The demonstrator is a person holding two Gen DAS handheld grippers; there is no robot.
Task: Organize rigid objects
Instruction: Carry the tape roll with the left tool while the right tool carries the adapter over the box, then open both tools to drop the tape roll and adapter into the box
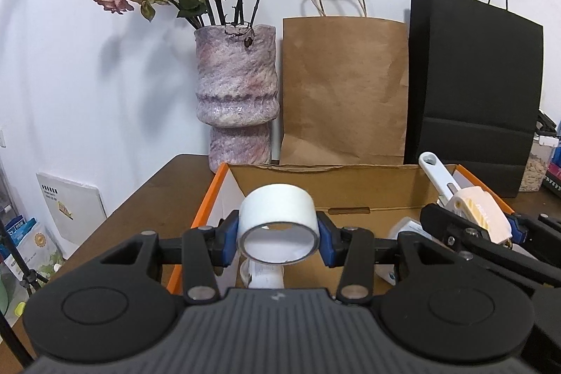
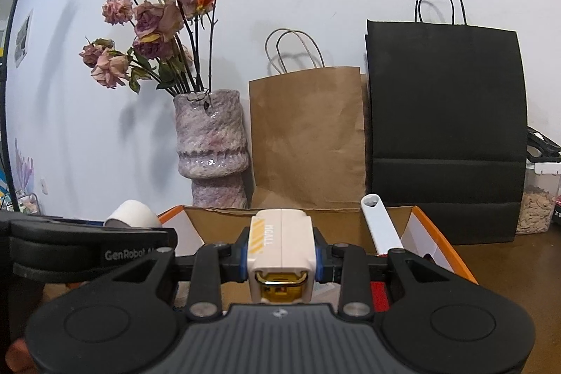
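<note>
My left gripper (image 1: 278,235) is shut on a white tape roll (image 1: 278,221) and holds it above the left part of an open cardboard box with orange edges (image 1: 210,198). My right gripper (image 2: 280,256) is shut on a cream block-shaped gadget with yellow stripes (image 2: 280,244), held over the same box (image 2: 438,233). In the left wrist view the right gripper (image 1: 491,226) with the gadget (image 1: 477,212) shows at the right. A white flat tool with a hole (image 1: 438,174) leans in the box's right side; it also shows in the right wrist view (image 2: 380,226).
A marbled vase with dried roses (image 1: 236,93), a brown paper bag (image 1: 345,90) and a black paper bag (image 1: 477,90) stand behind the box against the wall. A clear container (image 2: 538,205) sits at the far right. White items lie inside the box (image 1: 263,276).
</note>
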